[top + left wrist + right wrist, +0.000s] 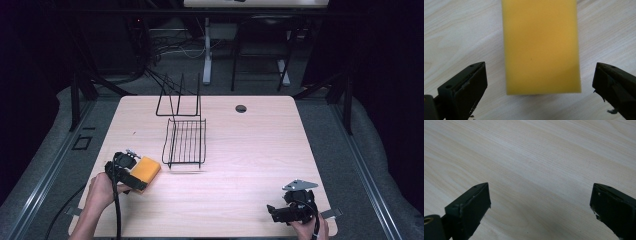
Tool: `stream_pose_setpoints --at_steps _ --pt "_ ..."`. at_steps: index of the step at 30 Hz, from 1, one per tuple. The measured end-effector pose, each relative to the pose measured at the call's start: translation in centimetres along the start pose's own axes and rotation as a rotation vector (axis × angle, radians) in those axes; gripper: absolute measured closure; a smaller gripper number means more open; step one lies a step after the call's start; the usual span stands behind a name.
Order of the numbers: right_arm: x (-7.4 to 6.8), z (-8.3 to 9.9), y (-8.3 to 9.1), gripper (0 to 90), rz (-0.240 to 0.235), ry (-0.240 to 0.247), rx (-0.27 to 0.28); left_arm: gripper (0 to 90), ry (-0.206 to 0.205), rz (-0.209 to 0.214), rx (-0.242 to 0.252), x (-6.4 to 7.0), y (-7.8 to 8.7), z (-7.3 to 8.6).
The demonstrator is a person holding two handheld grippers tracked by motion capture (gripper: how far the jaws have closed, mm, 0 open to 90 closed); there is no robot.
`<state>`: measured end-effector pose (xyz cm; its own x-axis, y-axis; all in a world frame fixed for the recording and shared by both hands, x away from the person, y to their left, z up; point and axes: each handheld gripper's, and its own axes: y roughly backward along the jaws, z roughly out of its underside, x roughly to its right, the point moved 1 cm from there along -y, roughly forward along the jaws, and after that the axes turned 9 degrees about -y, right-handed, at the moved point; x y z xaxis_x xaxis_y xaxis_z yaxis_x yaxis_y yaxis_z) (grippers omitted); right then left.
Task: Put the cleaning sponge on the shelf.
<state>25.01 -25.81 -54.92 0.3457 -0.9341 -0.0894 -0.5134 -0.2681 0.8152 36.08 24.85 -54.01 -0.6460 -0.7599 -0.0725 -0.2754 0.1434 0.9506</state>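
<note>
Near the table's (250, 150) front-left corner, the left gripper (540, 82), jaws spread wide, faces the yellow rectangular foam sponge (540, 47), whose long axis runs straight ahead between them, untouched. The right gripper (540, 202) waits open at the front-right corner, well apart.

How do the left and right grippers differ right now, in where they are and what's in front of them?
The left gripper has the yellow sponge lying between and ahead of its jaws; the right gripper faces bare table. The left gripper sits near the wire rack; the right gripper sits at the table's near right corner, apart from everything. Both are open, holding nothing.
</note>
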Motion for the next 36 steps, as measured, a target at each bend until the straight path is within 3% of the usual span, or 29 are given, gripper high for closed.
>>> stream_pose_setpoints --at_steps 14,18,22,36 --pt "0.0 0.1 -0.2 3.1 -0.012 -0.013 0.023 2.8 0.004 0.012 -0.028 0.0 -1.2 -0.1" --pt "0.0 0.1 -0.1 3.2 -0.013 -0.015 0.02 16.2 0.001 0.012 -0.027 0.0 -1.4 0.0" --pt "0.0 0.1 -0.1 3.1 -0.012 -0.016 0.018 21.0 0.0 0.024 -0.038 0.0 -1.5 0.1" --pt "0.0 0.1 0.0 3.3 -0.009 -0.01 0.013 23.4 0.003 0.023 -0.011 -0.3 -1.0 0.7"
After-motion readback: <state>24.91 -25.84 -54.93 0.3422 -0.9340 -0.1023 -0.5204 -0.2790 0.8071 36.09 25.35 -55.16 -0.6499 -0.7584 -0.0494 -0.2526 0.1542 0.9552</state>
